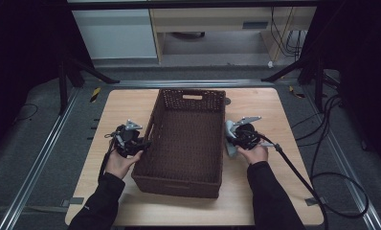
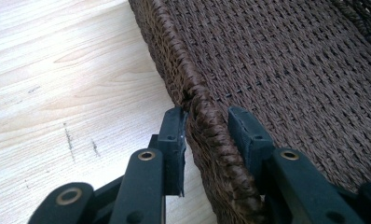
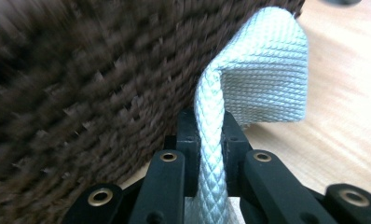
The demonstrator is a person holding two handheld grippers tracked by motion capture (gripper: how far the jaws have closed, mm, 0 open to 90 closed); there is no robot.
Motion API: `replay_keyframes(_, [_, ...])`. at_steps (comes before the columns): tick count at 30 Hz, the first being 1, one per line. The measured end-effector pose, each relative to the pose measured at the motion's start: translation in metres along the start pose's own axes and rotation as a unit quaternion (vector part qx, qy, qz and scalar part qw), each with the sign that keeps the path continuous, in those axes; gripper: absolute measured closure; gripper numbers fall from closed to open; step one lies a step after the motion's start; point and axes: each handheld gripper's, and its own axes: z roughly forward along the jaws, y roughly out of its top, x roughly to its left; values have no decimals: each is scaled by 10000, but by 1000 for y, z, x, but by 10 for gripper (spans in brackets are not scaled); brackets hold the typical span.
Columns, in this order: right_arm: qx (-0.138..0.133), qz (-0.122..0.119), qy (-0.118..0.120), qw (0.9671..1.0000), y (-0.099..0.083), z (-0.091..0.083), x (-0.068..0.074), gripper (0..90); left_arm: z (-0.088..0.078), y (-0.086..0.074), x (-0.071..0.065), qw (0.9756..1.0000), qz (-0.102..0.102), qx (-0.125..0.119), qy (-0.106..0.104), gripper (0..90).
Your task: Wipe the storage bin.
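A dark brown woven basket [image 1: 186, 143] stands lengthwise at the centre of the wooden table [image 1: 255, 206], reaching from near the far edge almost to the near edge. The left gripper [image 1: 143, 143] sits at the basket's left long wall with its jaws astride the braided rim [image 2: 207, 126]: the outer pad touches the rim, while a gap remains at the inner pad, so the rim is not yet clamped. The right gripper [image 1: 230, 139], just beside the basket's right wall, has its jaws pinched tight on a fold of pale quilted cloth [image 3: 267, 70], which rises from them and droops over near the table's right edge.
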Motion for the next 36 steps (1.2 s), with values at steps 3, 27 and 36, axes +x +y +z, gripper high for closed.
replay_keyframes(3, [89, 31, 22, 10000, -2, 5, -1, 825, 2, 2, 0, 10000, -20, -12, 0, 668])
replay_keyframes(27, [-157, -156, -67, 9997, 7, -14, 4, 825, 5, 9, 3, 9999, 69, -81, -4, 556])
replay_keyframes(36, [226, 27, -5, 9997, -9, 3, 1, 824, -8, 2, -4, 9996, 250, -107, -10, 523])
